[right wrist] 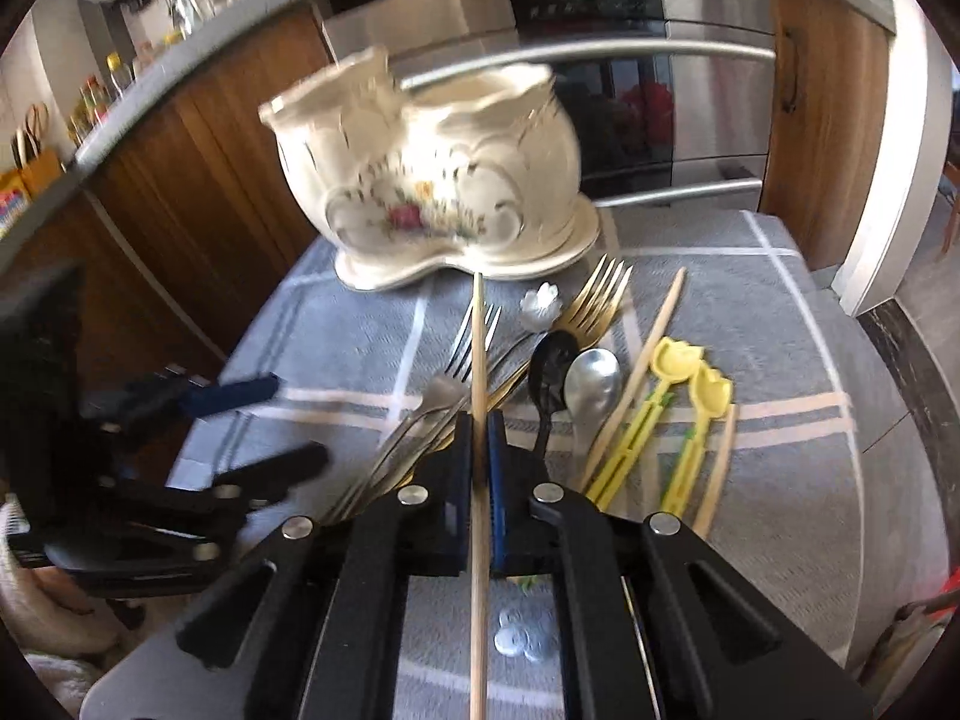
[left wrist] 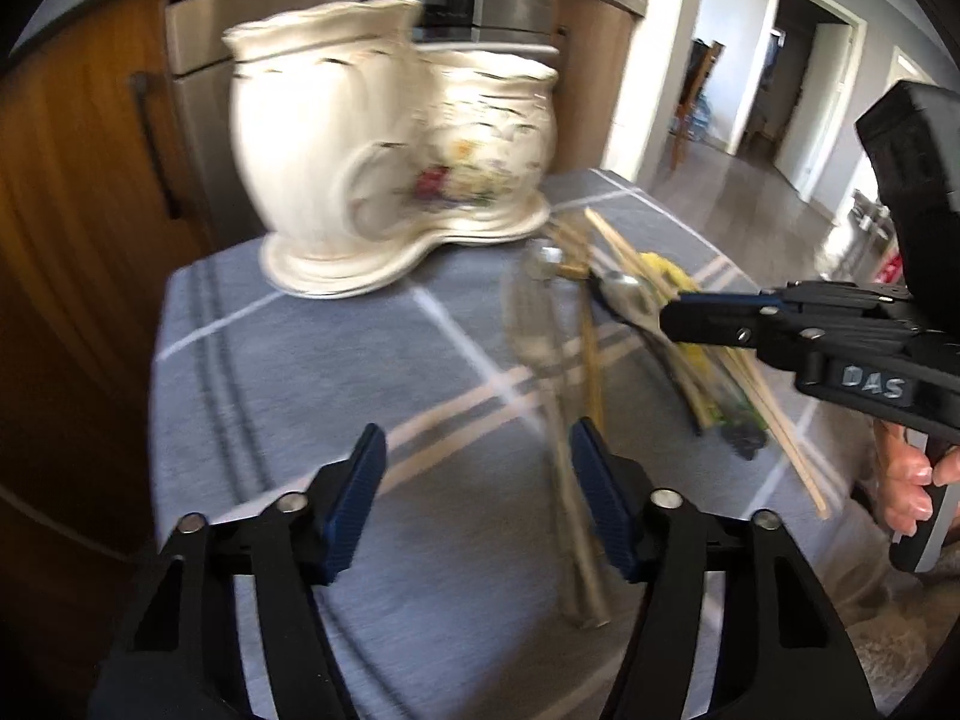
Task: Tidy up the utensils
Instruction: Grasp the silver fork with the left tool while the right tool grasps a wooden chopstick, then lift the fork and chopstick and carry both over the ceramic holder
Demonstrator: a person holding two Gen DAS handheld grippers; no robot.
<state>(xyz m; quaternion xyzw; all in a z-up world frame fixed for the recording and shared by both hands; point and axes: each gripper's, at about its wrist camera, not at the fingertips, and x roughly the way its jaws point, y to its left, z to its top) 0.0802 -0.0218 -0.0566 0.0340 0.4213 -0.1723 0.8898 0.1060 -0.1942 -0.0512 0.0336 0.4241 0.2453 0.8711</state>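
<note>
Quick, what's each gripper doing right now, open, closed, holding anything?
Left gripper: jaws open, holding nothing, above the cloth.
Right gripper: jaws closed on a wooden chopstick, over the utensil pile.

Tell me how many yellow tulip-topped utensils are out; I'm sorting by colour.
2. One yellow utensil lies right of the silver spoon; the other lies just right of it, both on the grey cloth. Others may hide under the pile.
</note>
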